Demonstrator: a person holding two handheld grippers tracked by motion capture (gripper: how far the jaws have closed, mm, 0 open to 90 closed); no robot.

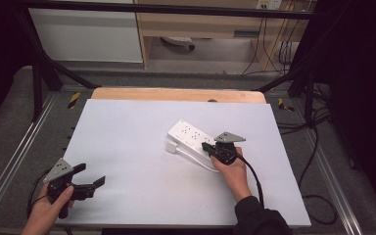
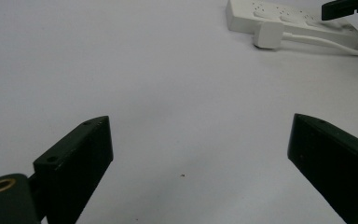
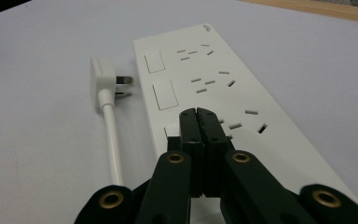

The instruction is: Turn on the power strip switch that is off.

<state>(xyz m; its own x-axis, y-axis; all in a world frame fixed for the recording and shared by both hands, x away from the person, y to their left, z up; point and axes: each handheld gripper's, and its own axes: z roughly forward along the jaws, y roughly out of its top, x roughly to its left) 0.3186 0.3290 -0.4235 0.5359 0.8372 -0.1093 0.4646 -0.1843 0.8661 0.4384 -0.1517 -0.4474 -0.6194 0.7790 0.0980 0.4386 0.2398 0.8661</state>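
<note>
A white power strip lies at the middle of the white table top, its white plug and cord beside it. My right gripper is shut with nothing between its jaws, tips resting over the strip's nearest switch and sockets. My left gripper hovers open over bare table at the front left, jaws wide apart and empty.
The white sheet covers a wooden table. Black frame bars stand at the back left and right. Cables trail on the floor to the right.
</note>
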